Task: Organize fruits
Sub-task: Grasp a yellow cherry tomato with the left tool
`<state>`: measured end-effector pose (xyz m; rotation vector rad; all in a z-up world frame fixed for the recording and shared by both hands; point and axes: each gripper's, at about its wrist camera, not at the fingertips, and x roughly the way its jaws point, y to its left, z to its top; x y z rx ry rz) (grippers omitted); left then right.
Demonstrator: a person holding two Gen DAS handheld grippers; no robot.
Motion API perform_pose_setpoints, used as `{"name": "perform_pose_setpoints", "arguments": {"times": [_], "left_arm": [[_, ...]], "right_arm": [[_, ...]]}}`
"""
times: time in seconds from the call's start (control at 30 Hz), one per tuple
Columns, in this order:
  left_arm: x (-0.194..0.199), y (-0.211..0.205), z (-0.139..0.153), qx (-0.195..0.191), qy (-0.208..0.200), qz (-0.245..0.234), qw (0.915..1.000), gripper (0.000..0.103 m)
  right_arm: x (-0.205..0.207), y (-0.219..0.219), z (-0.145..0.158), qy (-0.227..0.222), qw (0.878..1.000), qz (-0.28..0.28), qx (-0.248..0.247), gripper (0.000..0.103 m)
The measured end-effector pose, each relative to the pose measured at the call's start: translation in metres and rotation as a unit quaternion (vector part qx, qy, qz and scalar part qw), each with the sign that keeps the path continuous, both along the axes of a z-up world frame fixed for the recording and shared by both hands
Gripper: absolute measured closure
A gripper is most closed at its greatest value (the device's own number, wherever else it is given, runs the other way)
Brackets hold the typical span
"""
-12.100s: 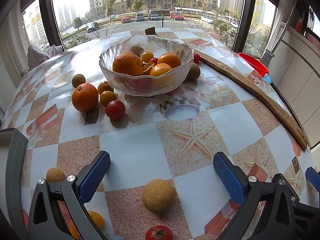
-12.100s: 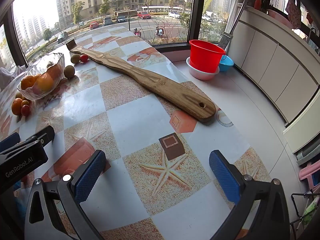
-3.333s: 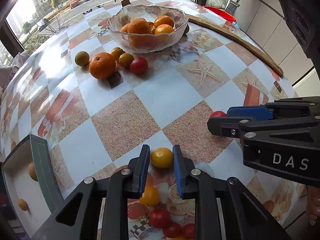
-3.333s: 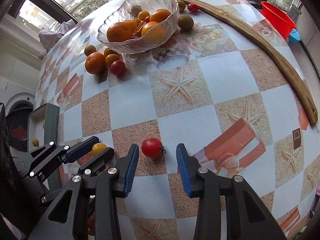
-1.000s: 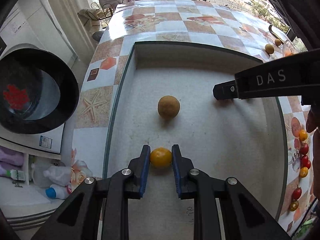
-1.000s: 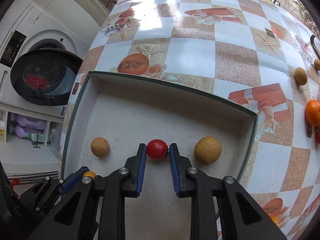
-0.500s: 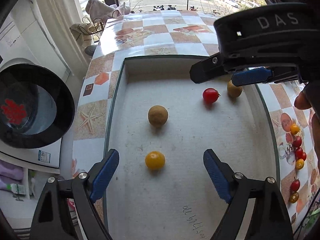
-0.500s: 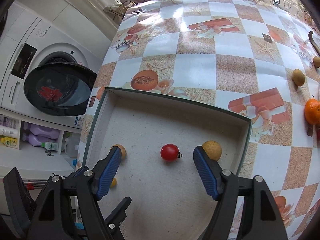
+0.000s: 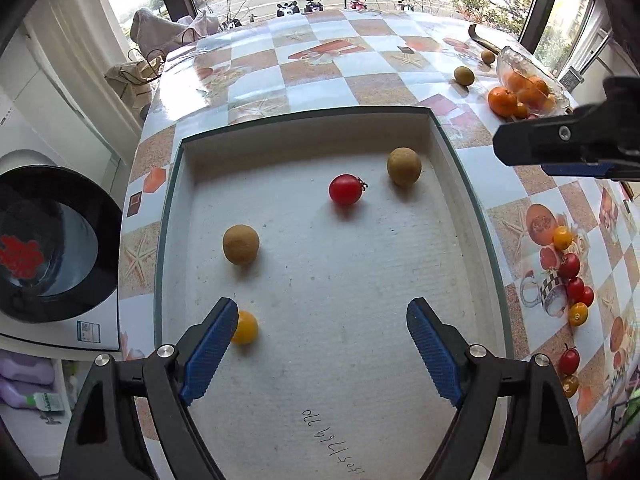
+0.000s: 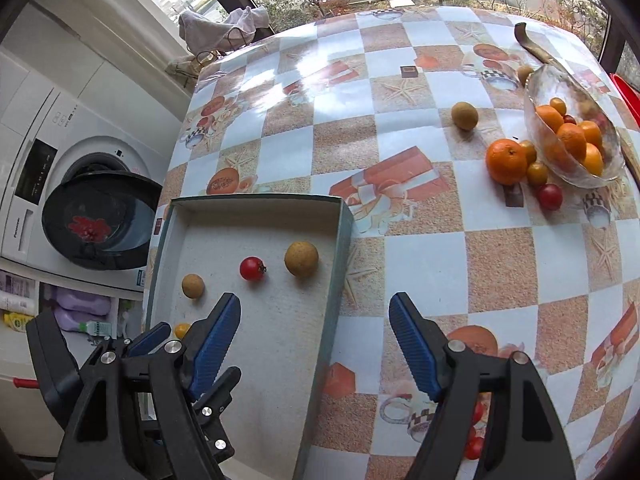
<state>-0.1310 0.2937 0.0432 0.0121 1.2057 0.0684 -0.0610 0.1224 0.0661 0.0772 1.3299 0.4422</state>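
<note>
A shallow green-rimmed box (image 9: 464,184) (image 10: 344,240) lies on the table. Inside it lie a red tomato (image 9: 345,189) (image 10: 252,268), a yellow tomato (image 9: 245,332) (image 10: 182,329) and two tan round fruits (image 9: 241,244) (image 9: 404,167) (image 10: 301,259) (image 10: 193,285). My left gripper (image 9: 322,340) is open and empty above the box floor, its left finger just in front of the yellow tomato. My right gripper (image 10: 314,336) is open and empty above the box's right wall.
A glass bowl (image 10: 536,136) of oranges stands at the far right, with an orange (image 10: 506,161), small fruits and a red tomato (image 10: 550,197) beside it. Several cherry tomatoes (image 9: 570,266) lie right of the box. A washing machine (image 10: 72,200) with an open door is left of the table.
Both grippers have let go of their tomatoes, opened and drawn back and up from the box. The yellow and red tomatoes now lie loose on the box floor.
</note>
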Motion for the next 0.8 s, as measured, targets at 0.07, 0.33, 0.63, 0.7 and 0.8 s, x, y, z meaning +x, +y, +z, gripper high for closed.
{"name": "perform_pose_setpoints", "arguments": {"times": [0.07,0.33,0.63,0.7,0.8], "left_arm": [[0.003,-0.008,0.003,0.000,-0.003,-0.010,0.9999,0.016],[0.020,-0.050,0.020,-0.007,-0.018,-0.057,0.9982,0.016],[0.049,-0.115,0.016,-0.045,-0.003,-0.131,0.9903,0.016],[0.057,-0.129,0.008,-0.060,0.010,-0.141,0.9882,0.016],[0.067,-0.145,-0.001,-0.072,0.026,-0.151,0.9856,0.016]], "right_arm": [[-0.008,-0.022,0.000,0.000,1.000,-0.016,-0.015,0.023],[-0.055,-0.098,-0.015,0.020,0.994,-0.074,-0.074,0.023],[-0.091,-0.123,-0.039,0.048,0.991,-0.097,-0.079,0.023],[-0.093,-0.124,-0.040,0.045,0.991,-0.100,-0.076,0.023],[-0.098,-0.129,-0.040,0.037,0.991,-0.102,-0.075,0.033]]}}
